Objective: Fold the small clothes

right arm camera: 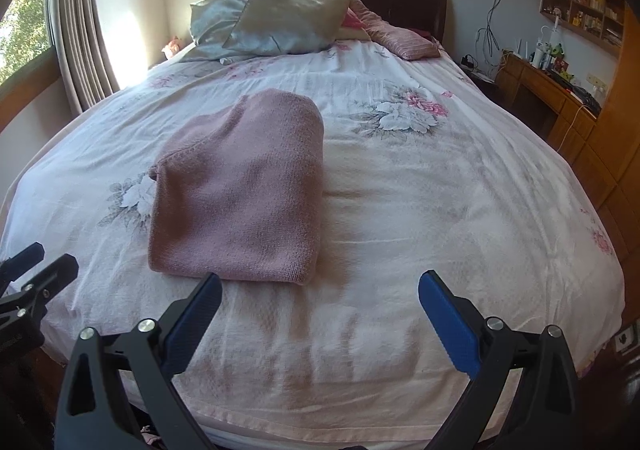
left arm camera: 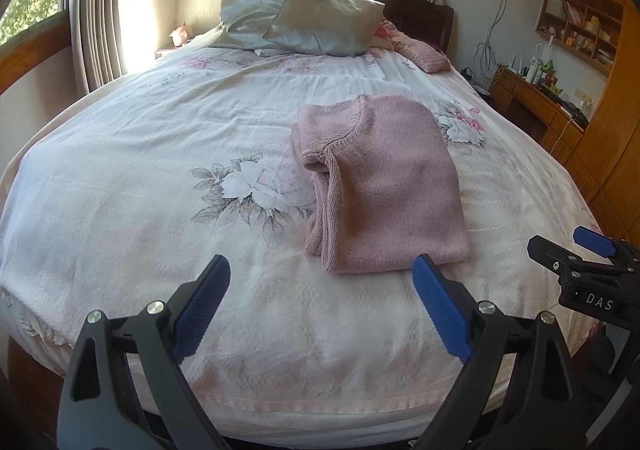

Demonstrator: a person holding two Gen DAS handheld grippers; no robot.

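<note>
A pink knitted sweater [left arm camera: 380, 182] lies folded into a compact rectangle on the white floral bedspread [left arm camera: 140, 170], its collar and tucked sleeve showing on the left side. In the right wrist view the same sweater [right arm camera: 240, 194] sits left of centre. My left gripper [left arm camera: 322, 270] hovers open just short of the sweater's near edge, nothing between its blue pads. My right gripper [right arm camera: 320, 286] is open too, near the sweater's front right corner, holding nothing. The right gripper's tip [left arm camera: 576, 250] shows at the right edge of the left wrist view.
Several pillows [left arm camera: 304, 18] are stacked at the headboard, with a pink striped cushion [left arm camera: 420, 50] beside them. A wooden desk [left arm camera: 536, 98] and shelves stand right of the bed. Curtains [left arm camera: 96, 10] and windows are on the left and behind.
</note>
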